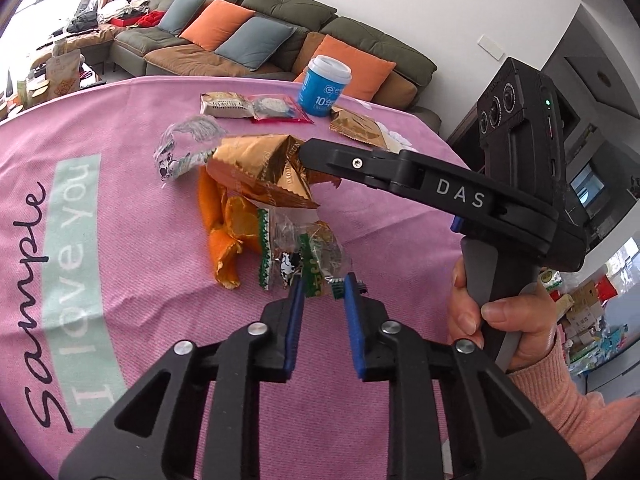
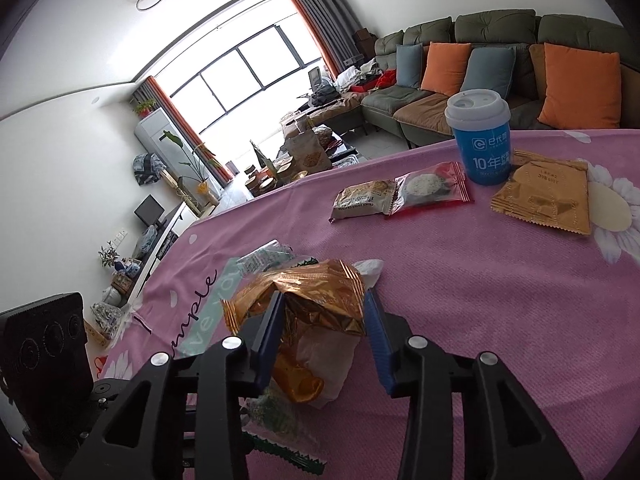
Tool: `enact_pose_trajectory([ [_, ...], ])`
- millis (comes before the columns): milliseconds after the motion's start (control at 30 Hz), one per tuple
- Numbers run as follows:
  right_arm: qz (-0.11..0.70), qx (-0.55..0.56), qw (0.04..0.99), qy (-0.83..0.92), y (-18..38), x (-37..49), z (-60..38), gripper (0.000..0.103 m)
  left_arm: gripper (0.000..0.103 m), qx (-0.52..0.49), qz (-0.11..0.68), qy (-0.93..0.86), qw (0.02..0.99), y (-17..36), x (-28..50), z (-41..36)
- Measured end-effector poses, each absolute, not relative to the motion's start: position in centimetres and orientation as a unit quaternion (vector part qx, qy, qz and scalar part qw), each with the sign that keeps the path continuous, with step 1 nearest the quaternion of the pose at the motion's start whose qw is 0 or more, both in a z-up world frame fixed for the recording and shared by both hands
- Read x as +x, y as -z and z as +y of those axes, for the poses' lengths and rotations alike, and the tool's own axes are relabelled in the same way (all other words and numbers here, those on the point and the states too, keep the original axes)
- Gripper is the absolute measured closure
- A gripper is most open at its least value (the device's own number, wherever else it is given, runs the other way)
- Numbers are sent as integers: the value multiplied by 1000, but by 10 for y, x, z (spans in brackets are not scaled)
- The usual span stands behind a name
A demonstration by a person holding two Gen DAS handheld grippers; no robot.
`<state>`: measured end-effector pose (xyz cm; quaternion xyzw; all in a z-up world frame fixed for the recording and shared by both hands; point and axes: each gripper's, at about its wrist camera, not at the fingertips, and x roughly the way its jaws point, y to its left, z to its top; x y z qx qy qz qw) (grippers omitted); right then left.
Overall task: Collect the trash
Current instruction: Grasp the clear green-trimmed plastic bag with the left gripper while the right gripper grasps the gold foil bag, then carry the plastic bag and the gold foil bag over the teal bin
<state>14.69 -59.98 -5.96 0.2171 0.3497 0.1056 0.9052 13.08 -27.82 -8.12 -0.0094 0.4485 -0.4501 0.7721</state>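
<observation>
A crumpled gold foil wrapper (image 1: 260, 168) hangs above the pink tablecloth (image 1: 120, 120), held by my right gripper (image 1: 310, 152), whose fingers close on it; in the right wrist view the wrapper (image 2: 316, 292) sits between the blue pads, gripper (image 2: 324, 308). Below lie orange peel (image 1: 224, 232) and clear green-edged wrappers (image 1: 296, 252). A clear plastic wrapper (image 1: 184, 144) clings beside the gold one. My left gripper (image 1: 322, 284) is part open, its tips at the green-edged wrappers, holding nothing that shows.
A blue cup with white lid (image 2: 480, 140) stands at the far side. Two biscuit packets (image 2: 400, 192) and a flat gold packet (image 2: 548, 200) lie near it. A sofa with cushions (image 2: 520, 72) stands beyond the table.
</observation>
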Motion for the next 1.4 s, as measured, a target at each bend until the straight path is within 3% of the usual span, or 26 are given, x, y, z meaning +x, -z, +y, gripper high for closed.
enact_pose_trajectory([
  [67,349,210,907,-108,59,143,-598,71,95,-14,450,454,769,82,131,-277],
  [133,349,200,909,-111,57,140,-596,89,96,-14,447,455,771,82,130,-276],
  [167,348,199,909,-113,57,138,-595,90,97,-14,446,455,771,82,129,-275],
  [733,323,198,919,-114,48,105,-594,91,102,-15,423,446,789,69,117,-240],
  [1400,302,173,920,-182,27,104,-531,91,102,-35,378,375,846,38,93,-124],
])
